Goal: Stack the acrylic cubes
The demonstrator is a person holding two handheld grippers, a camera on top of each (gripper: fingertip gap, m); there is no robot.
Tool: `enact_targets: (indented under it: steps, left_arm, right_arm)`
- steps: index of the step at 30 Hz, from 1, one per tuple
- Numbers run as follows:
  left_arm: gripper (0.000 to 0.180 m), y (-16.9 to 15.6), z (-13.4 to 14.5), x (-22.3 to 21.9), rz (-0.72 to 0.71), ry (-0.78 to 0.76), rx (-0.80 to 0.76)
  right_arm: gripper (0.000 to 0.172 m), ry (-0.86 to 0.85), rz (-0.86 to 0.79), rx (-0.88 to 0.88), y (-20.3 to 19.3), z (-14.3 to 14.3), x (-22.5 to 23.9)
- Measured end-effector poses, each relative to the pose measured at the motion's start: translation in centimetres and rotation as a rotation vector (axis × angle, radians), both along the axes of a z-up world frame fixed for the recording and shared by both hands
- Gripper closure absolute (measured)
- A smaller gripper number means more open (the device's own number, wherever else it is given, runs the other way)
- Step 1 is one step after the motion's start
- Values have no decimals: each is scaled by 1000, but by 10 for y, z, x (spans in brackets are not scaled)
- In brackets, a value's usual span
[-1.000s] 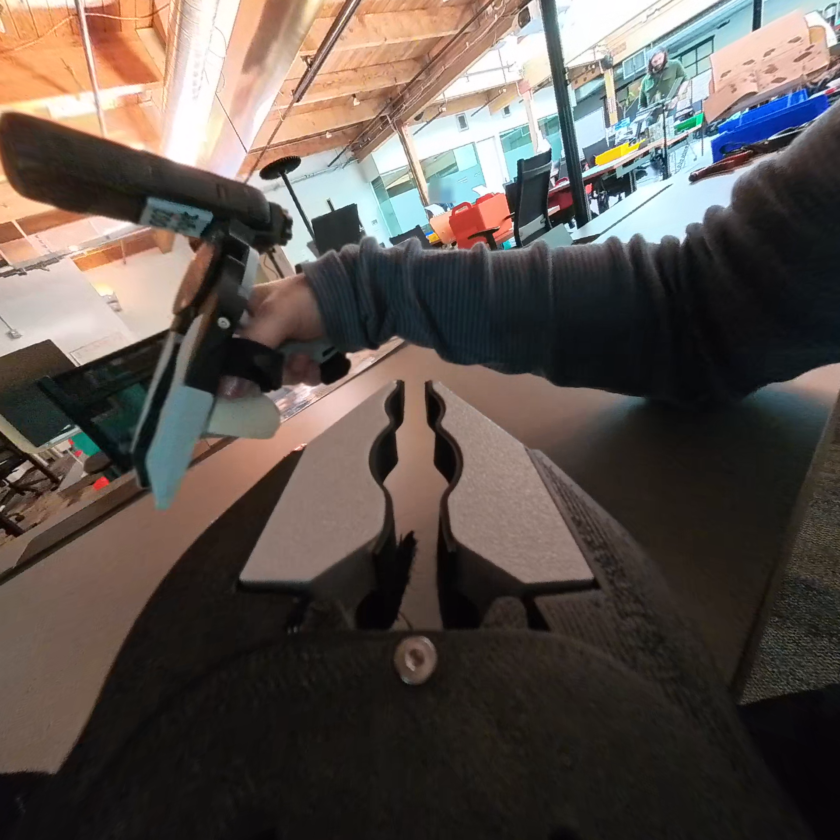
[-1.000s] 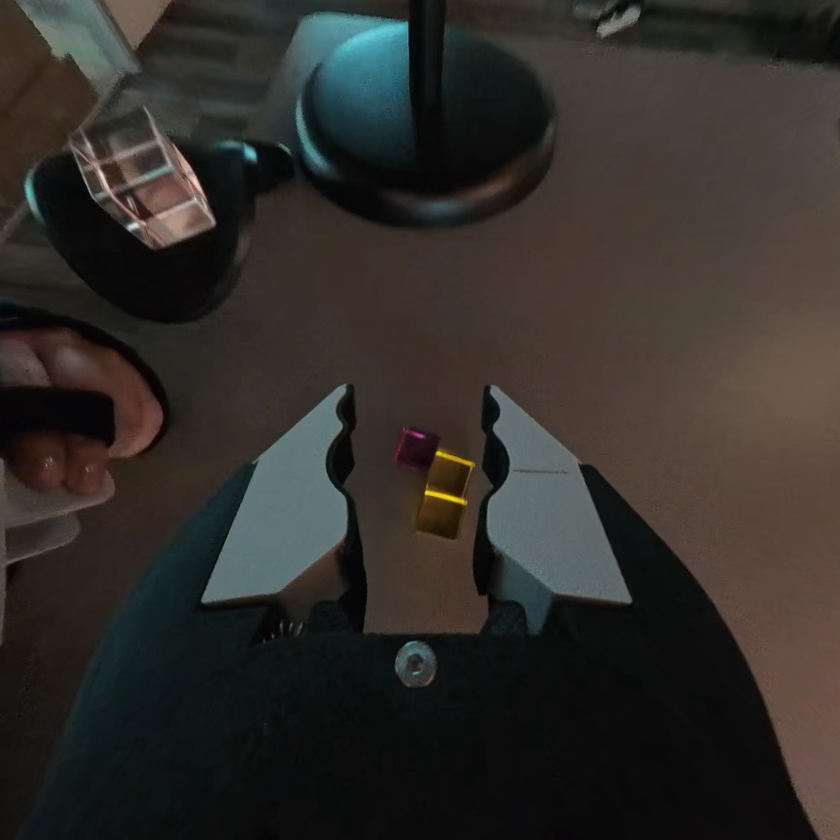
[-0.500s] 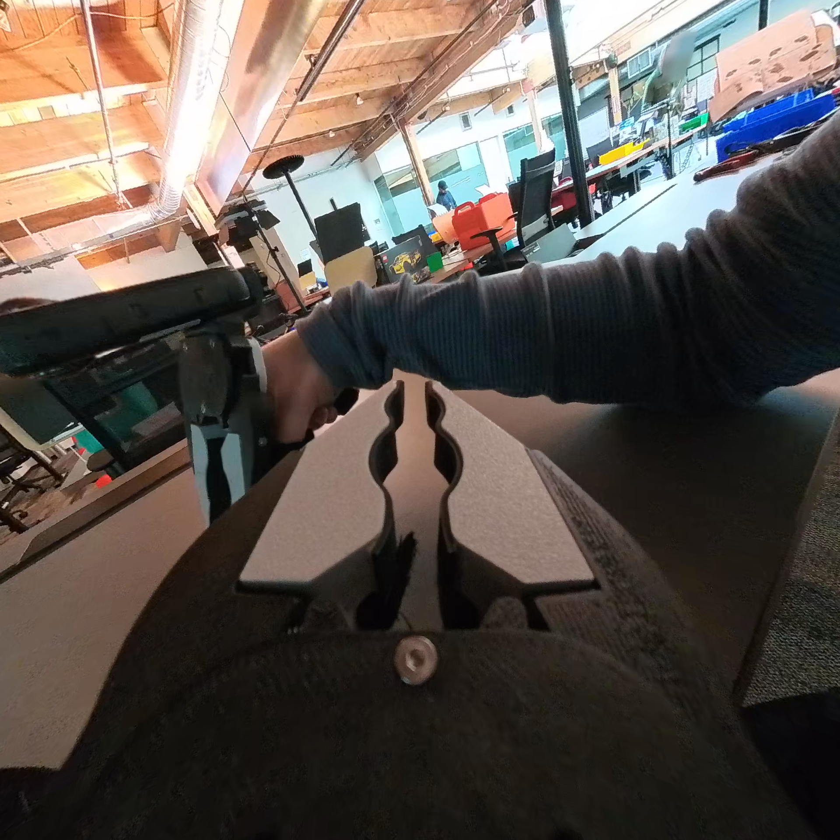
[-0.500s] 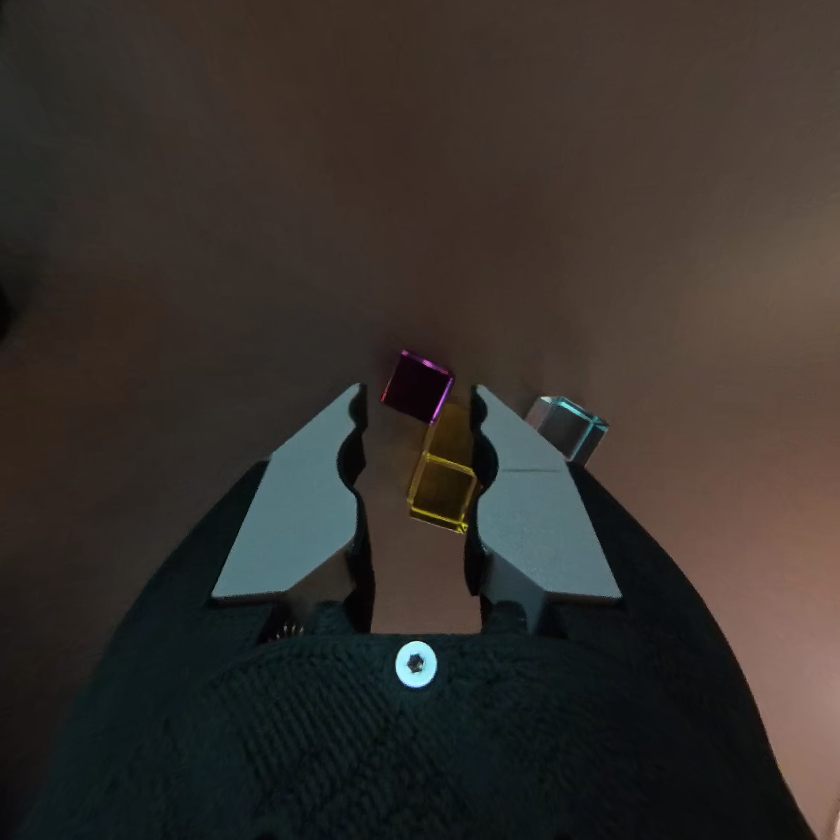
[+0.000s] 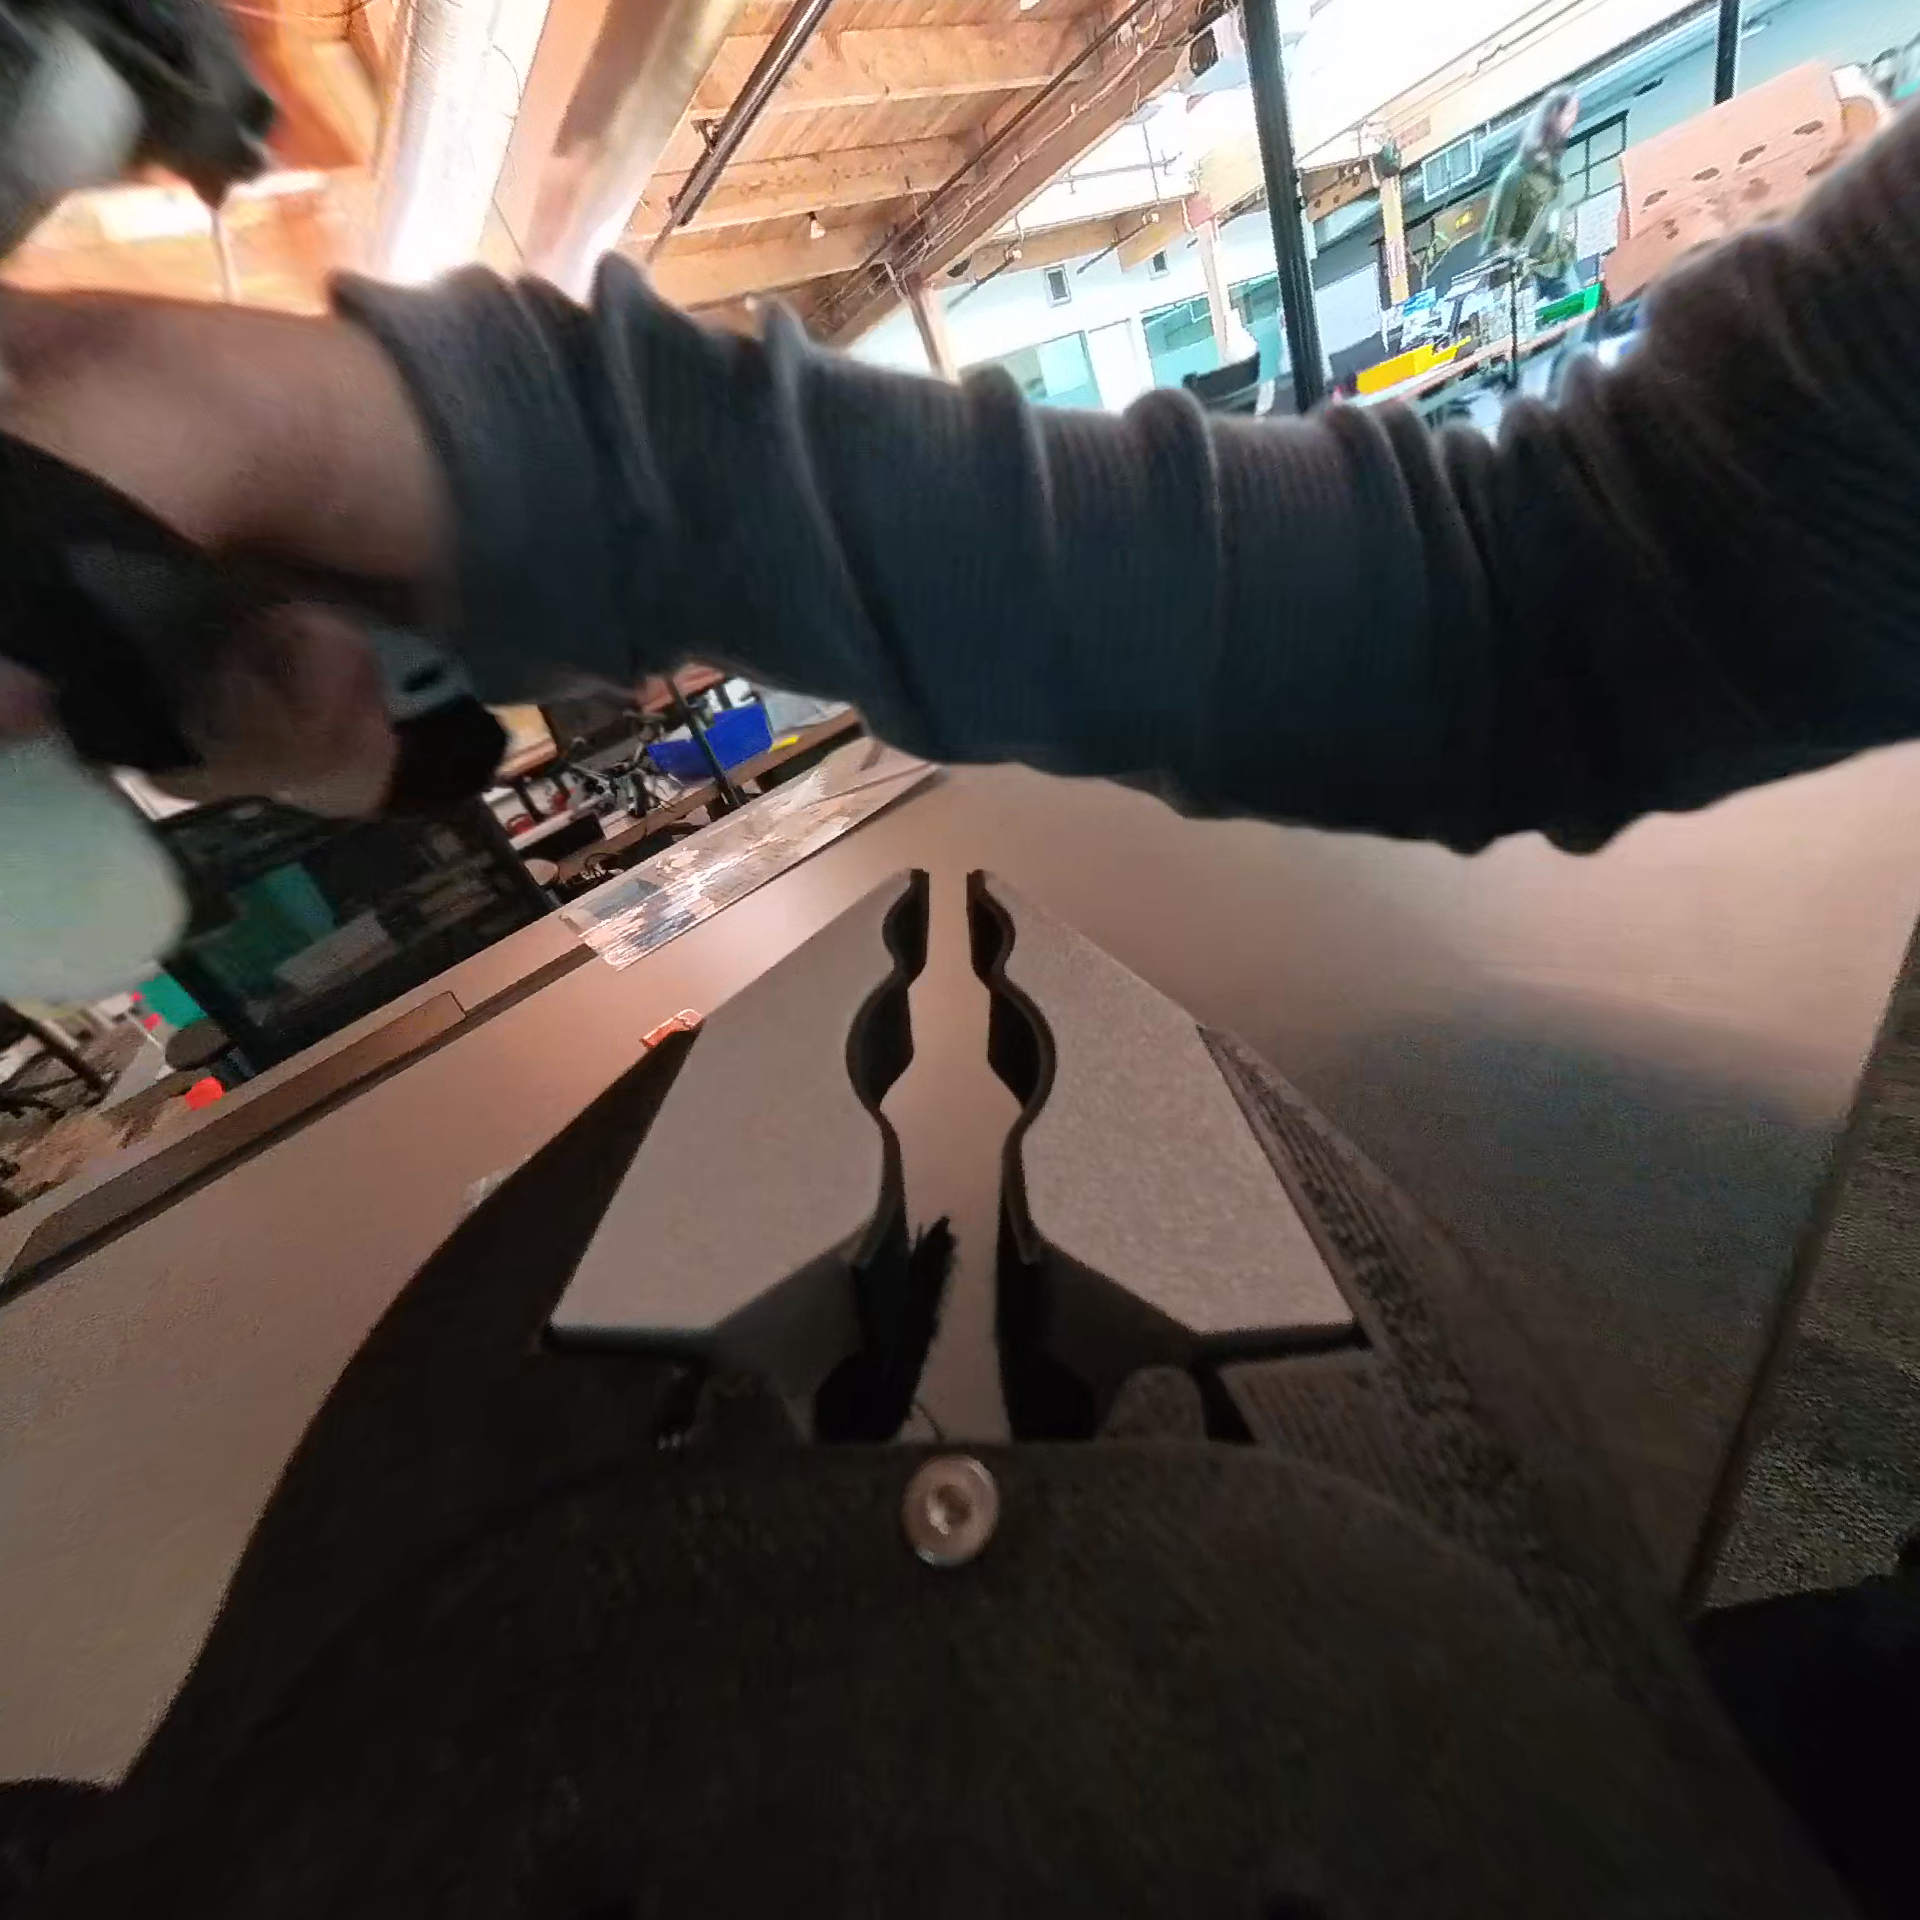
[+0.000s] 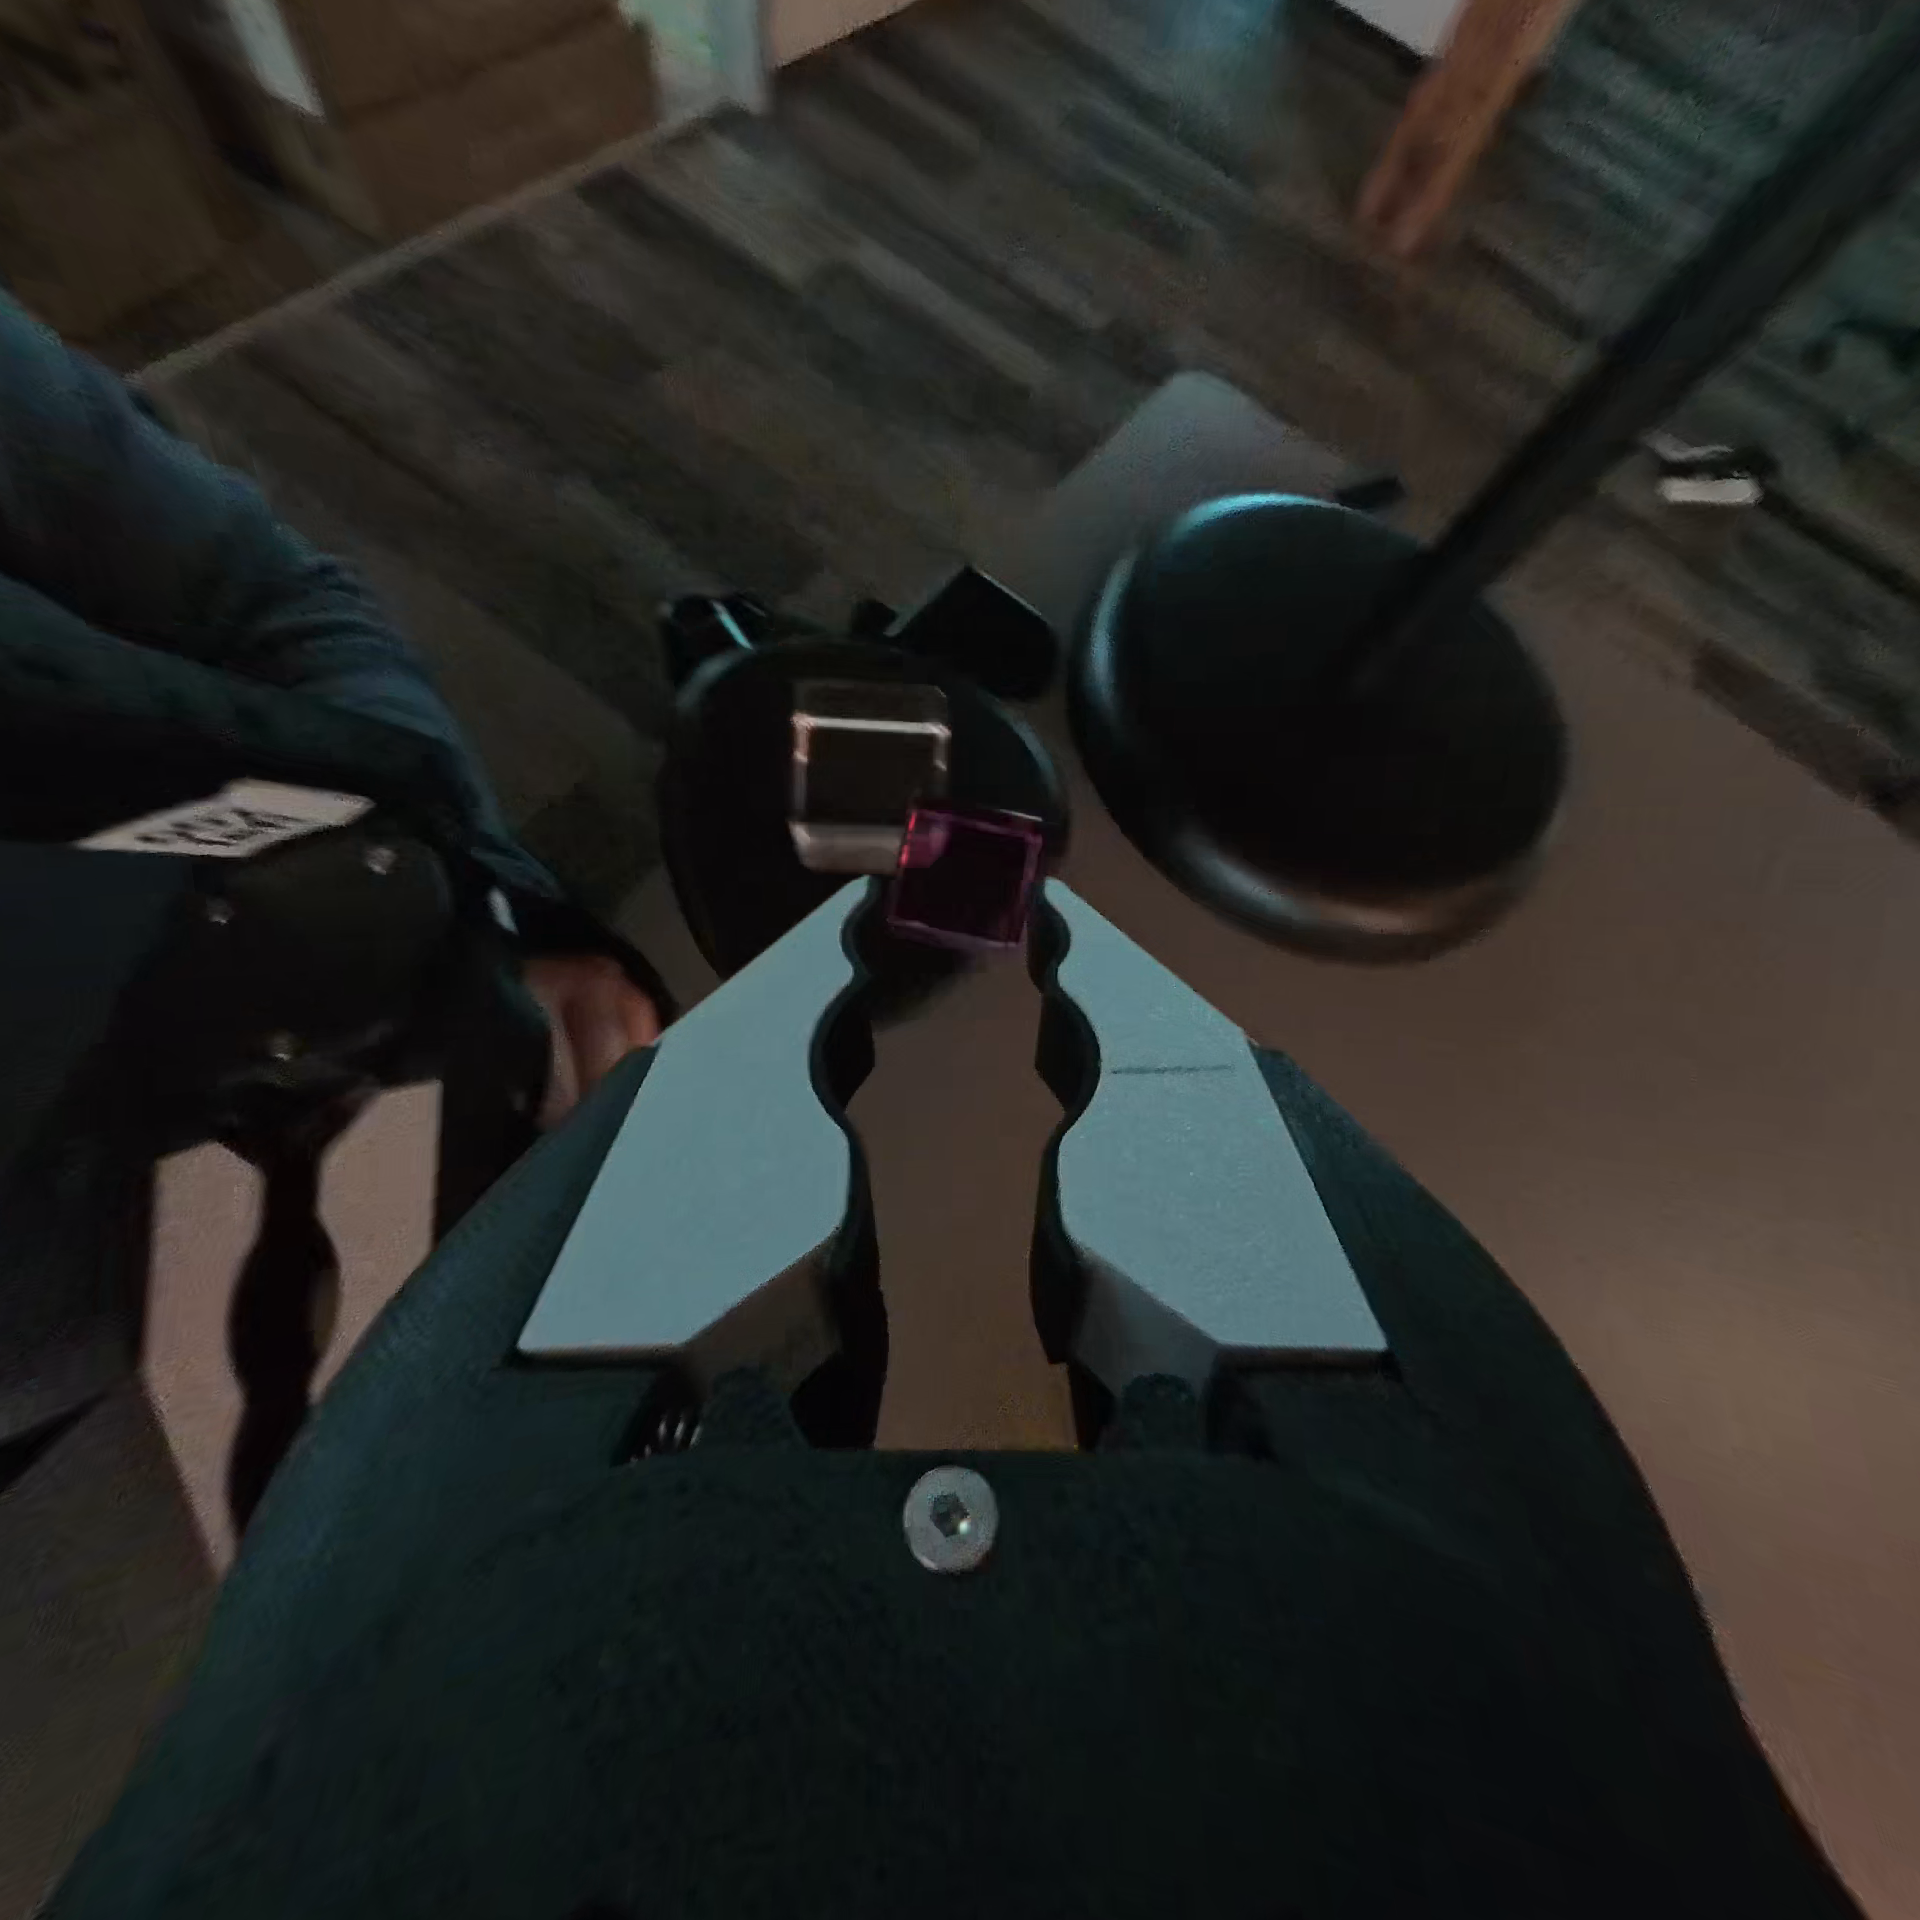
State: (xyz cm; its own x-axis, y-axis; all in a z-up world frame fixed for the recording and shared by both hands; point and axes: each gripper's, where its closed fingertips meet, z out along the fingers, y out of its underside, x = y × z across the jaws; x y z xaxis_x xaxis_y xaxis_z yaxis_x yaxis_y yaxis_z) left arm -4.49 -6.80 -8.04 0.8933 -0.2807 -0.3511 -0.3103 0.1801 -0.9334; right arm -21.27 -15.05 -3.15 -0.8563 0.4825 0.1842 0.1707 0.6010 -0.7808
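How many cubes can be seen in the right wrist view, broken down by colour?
Magenta cube, clamped at the tips of the right gripper: 1
Clear cube, sitting on the round black stand just behind: 1
Total: 2

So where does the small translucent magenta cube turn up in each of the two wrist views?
Left wrist view: not in it; the person's dark ribbed sleeve crosses above the nearly closed left gripper.
Right wrist view: just above centre, the small translucent magenta cube sits at the fingertips of the right gripper, in front of a clear cube.
Shared landmark: the brown tabletop.
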Motion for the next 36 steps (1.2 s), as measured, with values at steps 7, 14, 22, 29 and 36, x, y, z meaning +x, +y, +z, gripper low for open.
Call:
enact_targets:
  steps: [7,14,22,29,36]
  left_arm:
    - [175,0,0,1,5,9,3]
    - [175,-1,-1,2,2,15,3]
    - [174,-1,-1,3,0,11,4]
    - [174,-2,-1,5,-5,23,8]
    - [174,-2,-1,6,-10,25,9]
  right_arm:
    - [146,-96,113,133,-45,-16,-11]
    - [146,-91,121,121,-48,-23,-11]
    - [125,-72,77,128,-45,-28,-13]
    - [109,-11,-80,49,-1,-18,-15]
    - [102,-146,-548,225,134,-80,-5]
